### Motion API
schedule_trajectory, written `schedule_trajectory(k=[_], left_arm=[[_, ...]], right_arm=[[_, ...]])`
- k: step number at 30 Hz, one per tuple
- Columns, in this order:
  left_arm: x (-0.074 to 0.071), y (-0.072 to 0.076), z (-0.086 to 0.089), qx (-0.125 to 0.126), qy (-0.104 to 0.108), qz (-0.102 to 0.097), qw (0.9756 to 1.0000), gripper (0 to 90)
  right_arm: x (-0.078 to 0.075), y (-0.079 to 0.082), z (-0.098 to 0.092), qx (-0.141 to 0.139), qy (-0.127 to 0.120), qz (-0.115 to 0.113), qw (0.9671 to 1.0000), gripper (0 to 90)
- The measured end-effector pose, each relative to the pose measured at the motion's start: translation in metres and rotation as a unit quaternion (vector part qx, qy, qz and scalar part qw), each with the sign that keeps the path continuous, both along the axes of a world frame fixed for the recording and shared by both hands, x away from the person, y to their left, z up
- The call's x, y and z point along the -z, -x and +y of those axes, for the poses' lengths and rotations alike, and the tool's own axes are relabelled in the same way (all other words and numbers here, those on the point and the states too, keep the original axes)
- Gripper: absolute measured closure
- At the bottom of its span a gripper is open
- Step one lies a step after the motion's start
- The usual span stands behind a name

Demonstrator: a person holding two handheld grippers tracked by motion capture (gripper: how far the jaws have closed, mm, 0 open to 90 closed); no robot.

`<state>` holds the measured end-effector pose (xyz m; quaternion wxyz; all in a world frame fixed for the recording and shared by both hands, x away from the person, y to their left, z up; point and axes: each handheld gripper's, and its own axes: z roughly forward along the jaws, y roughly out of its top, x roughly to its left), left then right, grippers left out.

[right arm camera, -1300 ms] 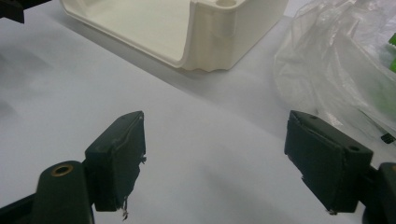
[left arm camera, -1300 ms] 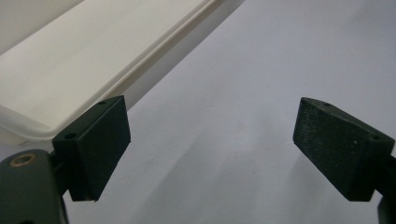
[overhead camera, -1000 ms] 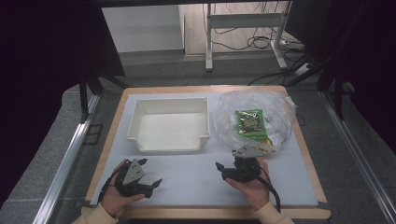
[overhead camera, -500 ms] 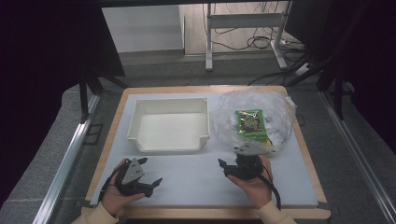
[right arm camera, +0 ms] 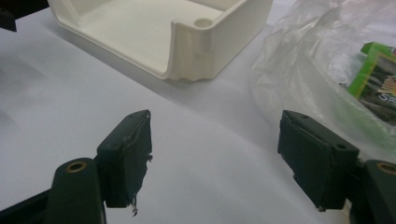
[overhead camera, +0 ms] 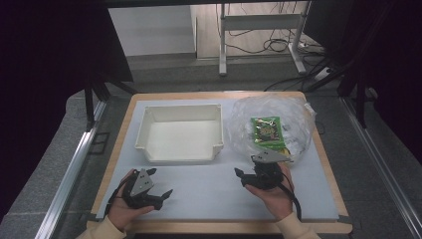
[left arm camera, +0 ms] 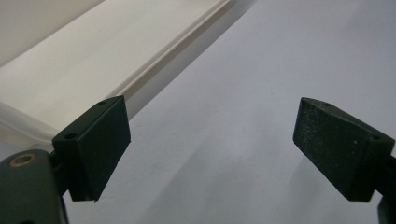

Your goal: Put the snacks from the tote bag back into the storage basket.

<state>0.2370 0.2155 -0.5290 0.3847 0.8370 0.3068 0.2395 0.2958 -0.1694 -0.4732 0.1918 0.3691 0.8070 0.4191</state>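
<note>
Right hand-held gripper [overhead camera: 250,175] near-right on white worktop [overhead camera: 209,191], jaws spread, just been closing slightly, nothing between them. Just beyond it: crumpled clear plastic bag [overhead camera: 293,112], green snack packet [overhead camera: 267,130] inside, at far right of worktop. Left hand-held gripper [overhead camera: 160,188] near-left, jaws spread wide, nothing between, low over bare worktop. White rectangular plastic tray [overhead camera: 181,149] at far centre-left, beside bag, apart from both grippers.

Green packet [right arm camera: 377,77] cut off at edge
</note>
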Motion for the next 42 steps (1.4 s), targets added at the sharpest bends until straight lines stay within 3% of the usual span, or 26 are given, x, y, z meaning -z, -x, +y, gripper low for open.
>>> schedule_trajectory(k=[4,19,42], left_arm=[[0.000,0.001,0.000,-0.001,0.006,0.000,1.0000,11.0],[0.000,0.000,0.002,0.002,0.000,-0.001,1.0000,11.0],[0.001,0.000,0.001,-0.002,-0.001,0.002,1.0000,11.0]], right_arm=[[-0.007,-0.003,-0.004,0.007,-0.004,-0.004,1.0000,27.7],[-0.037,-0.014,-0.014,0.019,-0.013,-0.027,0.9994,30.0],[-0.050,-0.033,-0.027,0.030,-0.017,-0.016,0.9993,31.1]])
